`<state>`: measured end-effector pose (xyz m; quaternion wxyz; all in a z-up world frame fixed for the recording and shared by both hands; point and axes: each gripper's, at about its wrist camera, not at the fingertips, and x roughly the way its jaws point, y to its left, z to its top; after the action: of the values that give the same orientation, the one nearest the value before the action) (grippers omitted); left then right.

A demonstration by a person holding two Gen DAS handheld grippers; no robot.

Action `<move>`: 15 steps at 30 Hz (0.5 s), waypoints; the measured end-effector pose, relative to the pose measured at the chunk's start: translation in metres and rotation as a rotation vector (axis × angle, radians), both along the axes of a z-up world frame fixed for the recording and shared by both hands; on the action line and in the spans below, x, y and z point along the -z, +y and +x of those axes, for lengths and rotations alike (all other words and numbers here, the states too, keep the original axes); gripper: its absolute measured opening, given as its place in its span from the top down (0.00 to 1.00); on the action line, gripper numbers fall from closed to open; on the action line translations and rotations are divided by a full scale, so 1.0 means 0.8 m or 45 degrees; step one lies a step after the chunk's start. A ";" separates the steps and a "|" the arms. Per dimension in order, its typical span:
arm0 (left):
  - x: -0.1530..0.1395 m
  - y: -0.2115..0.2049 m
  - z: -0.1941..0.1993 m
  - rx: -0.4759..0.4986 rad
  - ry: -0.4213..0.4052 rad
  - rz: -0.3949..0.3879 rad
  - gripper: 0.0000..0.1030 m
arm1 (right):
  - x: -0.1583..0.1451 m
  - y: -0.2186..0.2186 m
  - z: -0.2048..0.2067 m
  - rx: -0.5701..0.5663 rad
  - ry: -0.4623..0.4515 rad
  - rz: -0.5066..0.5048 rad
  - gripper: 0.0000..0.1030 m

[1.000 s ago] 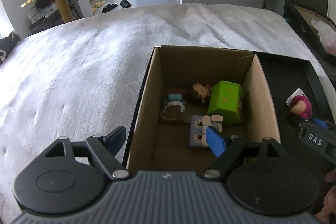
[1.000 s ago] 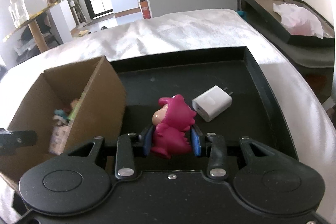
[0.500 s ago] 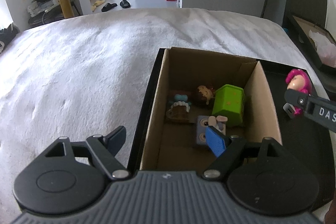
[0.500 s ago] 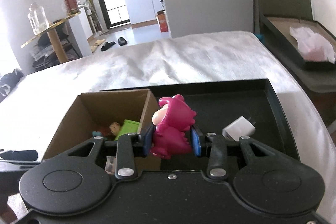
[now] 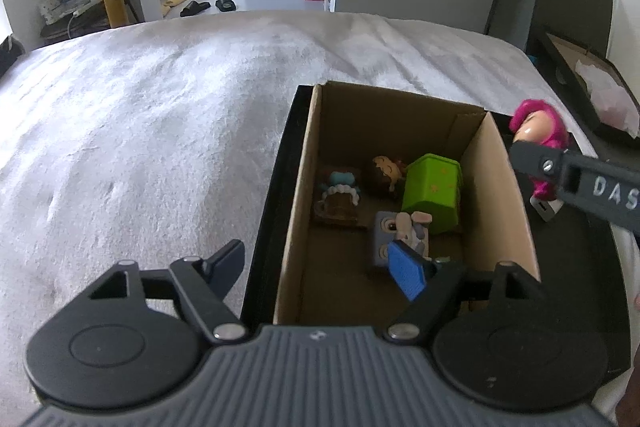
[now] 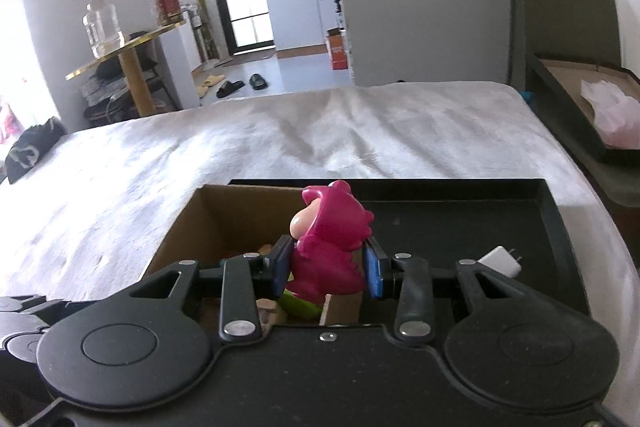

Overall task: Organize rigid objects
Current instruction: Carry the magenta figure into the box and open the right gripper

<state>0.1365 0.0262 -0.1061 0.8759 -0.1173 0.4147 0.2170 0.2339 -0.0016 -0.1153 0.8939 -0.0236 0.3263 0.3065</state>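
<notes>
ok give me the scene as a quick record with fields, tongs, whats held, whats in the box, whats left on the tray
right tongs: shut on the pink dinosaur figure, held up by the box's right wall
left tongs: jaws closing, nothing gripped, poised across the box's left wall
cardboard box: open-topped, standing in the black tray
in the box: green house block, brown-haired figure, blue-haired figure, grey block with eyes
left on tray: white charger plug
surface: white bedspread
</notes>
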 end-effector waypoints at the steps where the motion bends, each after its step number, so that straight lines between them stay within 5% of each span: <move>1: 0.000 0.001 -0.001 -0.002 -0.008 -0.007 0.24 | 0.001 0.003 -0.002 -0.012 0.002 -0.007 0.64; 12: 0.014 0.010 -0.008 -0.003 -0.020 -0.069 0.50 | 0.017 0.035 -0.017 -0.120 0.013 -0.132 0.64; 15: 0.020 0.014 -0.008 0.004 -0.019 -0.104 0.66 | 0.023 0.039 -0.015 -0.116 0.026 -0.177 0.64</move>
<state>0.1301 0.0374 -0.1219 0.8738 -0.1538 0.4169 0.1975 0.2216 0.0293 -0.1335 0.8719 -0.0971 0.3545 0.3235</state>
